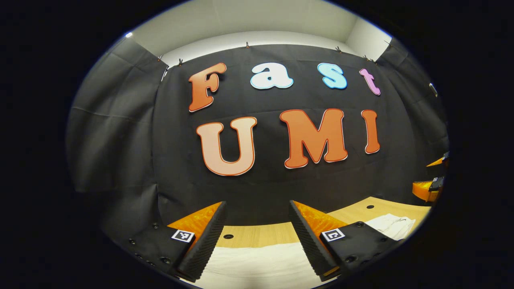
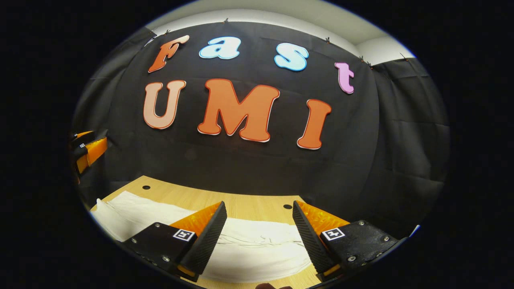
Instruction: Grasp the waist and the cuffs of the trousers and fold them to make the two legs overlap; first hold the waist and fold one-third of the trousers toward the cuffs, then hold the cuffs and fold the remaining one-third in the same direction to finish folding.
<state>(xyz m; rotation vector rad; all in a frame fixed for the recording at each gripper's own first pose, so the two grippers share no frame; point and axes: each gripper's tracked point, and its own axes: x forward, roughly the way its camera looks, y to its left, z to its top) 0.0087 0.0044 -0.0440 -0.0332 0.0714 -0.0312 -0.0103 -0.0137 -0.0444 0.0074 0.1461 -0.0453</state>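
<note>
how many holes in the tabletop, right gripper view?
2. One hole sits at the far left of the wooden table, beyond the white trousers; the other hole lies far right. The trousers may hide more.

The trousers [image 2: 257, 249] are plain white, lying on a light wooden table [image 2: 241, 202] with dark holes at twelve o'clock.

Probably a recording booth: black cloth walls [image 2: 401, 132] around a wooden table [image 2: 241, 202].
</note>
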